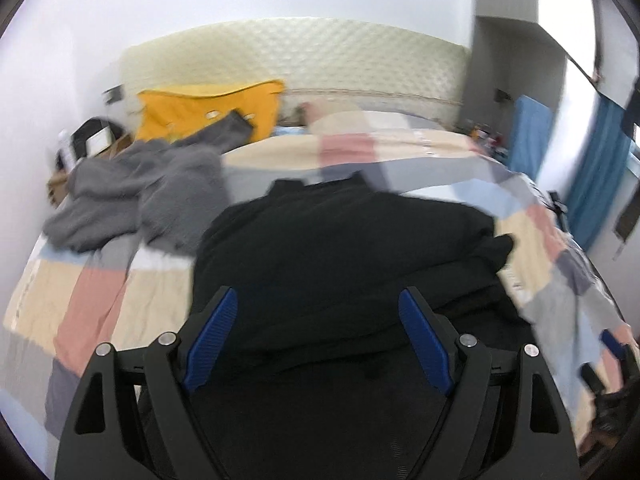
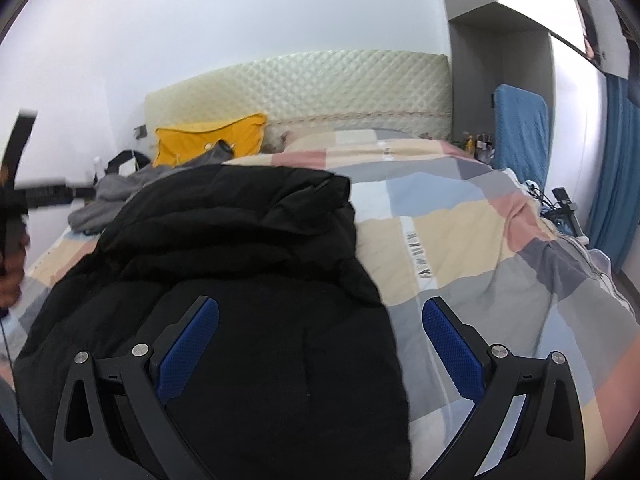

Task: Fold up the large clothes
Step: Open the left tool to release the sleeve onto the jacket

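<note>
A bulky black padded jacket (image 2: pixel 240 272) lies folded over on a bed covered by a quilt of pastel checks in beige, pink, grey and pale blue (image 2: pixel 460 240). In the right wrist view it fills the frame from about seven o'clock up to the centre, its folded upper edge toward twelve.

The left gripper (image 1: pixel 316 336) hangs above the jacket with its blue ribbed pads (image 1: pixel 212 340) spread wide and nothing between them; the cloth lies beneath, not pinched. The right gripper (image 2: pixel 320 344) is likewise released, its left pad over the black fabric and its right pad over bare quilt, the jacket's edge running between the two.

At ten o'clock in the left wrist view a crumpled grey fleecy garment (image 1: pixel 132 196) lies just beside the jacket, one sleeve reaching onto a mustard-yellow cushion (image 1: pixel 208 108). Behind stands a cream quilted headboard (image 1: pixel 296 56). At three o'clock hangs a blue curtain (image 1: pixel 596 168). The left view is blurred, so whether grey and black cloth touch is hard to say.
</note>
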